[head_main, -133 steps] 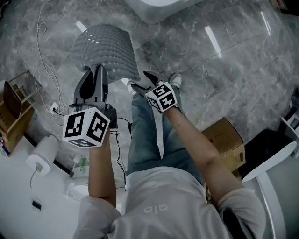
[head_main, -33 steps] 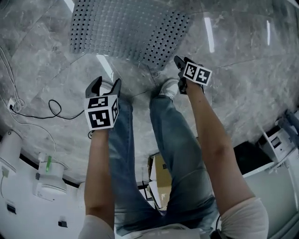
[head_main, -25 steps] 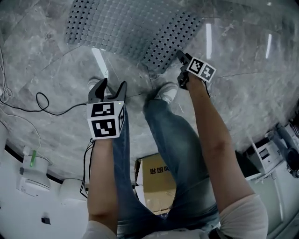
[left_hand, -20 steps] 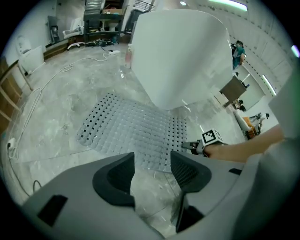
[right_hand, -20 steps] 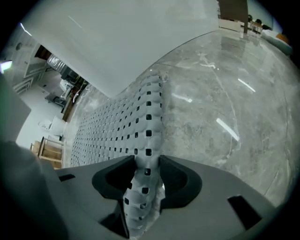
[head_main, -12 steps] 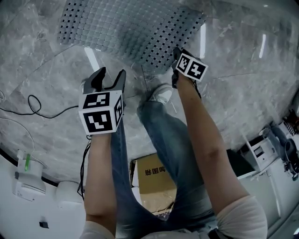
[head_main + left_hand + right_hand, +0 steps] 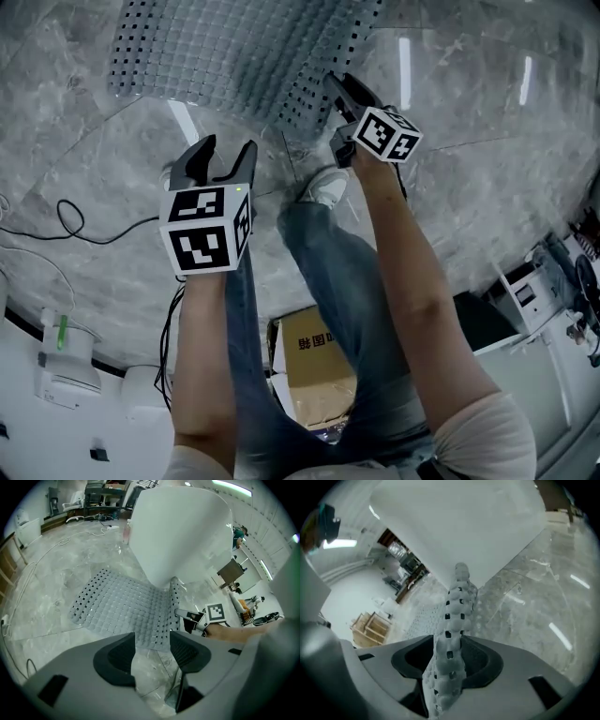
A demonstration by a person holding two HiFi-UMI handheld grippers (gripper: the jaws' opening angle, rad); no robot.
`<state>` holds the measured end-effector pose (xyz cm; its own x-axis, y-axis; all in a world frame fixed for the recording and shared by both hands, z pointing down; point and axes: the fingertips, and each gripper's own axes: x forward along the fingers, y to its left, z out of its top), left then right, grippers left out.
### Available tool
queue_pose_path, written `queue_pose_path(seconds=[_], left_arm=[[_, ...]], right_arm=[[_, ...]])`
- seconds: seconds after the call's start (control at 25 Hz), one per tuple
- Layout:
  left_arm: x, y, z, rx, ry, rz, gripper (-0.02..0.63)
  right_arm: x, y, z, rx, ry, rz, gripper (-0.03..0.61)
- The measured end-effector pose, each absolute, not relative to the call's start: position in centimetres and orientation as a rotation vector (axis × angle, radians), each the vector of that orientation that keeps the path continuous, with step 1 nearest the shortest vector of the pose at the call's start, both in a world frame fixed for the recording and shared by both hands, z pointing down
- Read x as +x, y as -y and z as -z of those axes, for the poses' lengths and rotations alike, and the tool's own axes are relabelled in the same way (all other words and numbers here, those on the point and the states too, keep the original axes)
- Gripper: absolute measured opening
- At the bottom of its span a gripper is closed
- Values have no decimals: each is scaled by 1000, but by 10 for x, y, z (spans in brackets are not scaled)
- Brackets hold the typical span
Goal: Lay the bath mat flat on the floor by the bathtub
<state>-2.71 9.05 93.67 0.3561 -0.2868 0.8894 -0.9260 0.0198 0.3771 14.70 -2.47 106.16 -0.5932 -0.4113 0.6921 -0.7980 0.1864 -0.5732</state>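
Your left gripper (image 7: 222,157) wide open, empty, over the floor (image 7: 487,197), your right gripper (image 7: 343,90), jaws just opening, pinches the raised right edge of the bath mat (image 7: 234,47), spread beside the bathtub (image 7: 183,527)

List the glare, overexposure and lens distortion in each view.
Head view: long white streaks of lamp glare on the glossy floor, tile seams bowed. Left gripper view: round fisheye frame with black corners, bathtub washed out white. Right gripper view: same black corners, the bath mat looming large and slightly soft up close.
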Motion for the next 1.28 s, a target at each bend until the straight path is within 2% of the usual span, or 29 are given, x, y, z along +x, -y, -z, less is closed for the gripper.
queue_pose_path(seconds=[0.24,0.32,0.4,0.56,0.72,0.76,0.8,0.84,0.92,0.96,1.04,1.12,1.28], left_arm=[[-32,-89,-936,1501,1157,-721,243],[-33,-89,-936,1500,1159,-720,242],[-33,-89,-935,1501,1160,-718,239],[-33,-87,-934,1501,1163,-714,235],[-33,-83,-933,1505,1166,-714,232],[-33,-83,-933,1505,1167,-714,230],[-33,-83,-933,1505,1168,-715,230],[-32,-83,-933,1505,1168,-716,230],[-33,-82,-934,1506,1167,-716,230],[-33,-81,-933,1506,1167,-715,230],[-34,-80,-933,1503,1172,-713,230],[-34,-80,-932,1500,1175,-710,230],[-26,-78,-932,1511,1162,-711,230]], right_arm=[[142,25,-1037,1027,2258,-1803,195],[149,24,-1039,1045,2241,-1957,165],[156,19,-1048,1092,2171,-2073,98],[165,13,-1065,1182,2071,-1997,109],[162,14,-1075,1218,2043,-1947,152],[162,15,-1078,1224,2031,-1950,189],[161,15,-1081,1228,2021,-1964,301],[160,16,-1083,1225,2018,-1983,362],[153,16,-1083,1197,2031,-2014,367],[149,15,-1082,1171,2043,-2029,365],[146,12,-1078,1134,2048,-2048,282],[156,8,-1078,1177,2009,-2036,230],[196,2,-1082,1273,1958,-1878,204]])
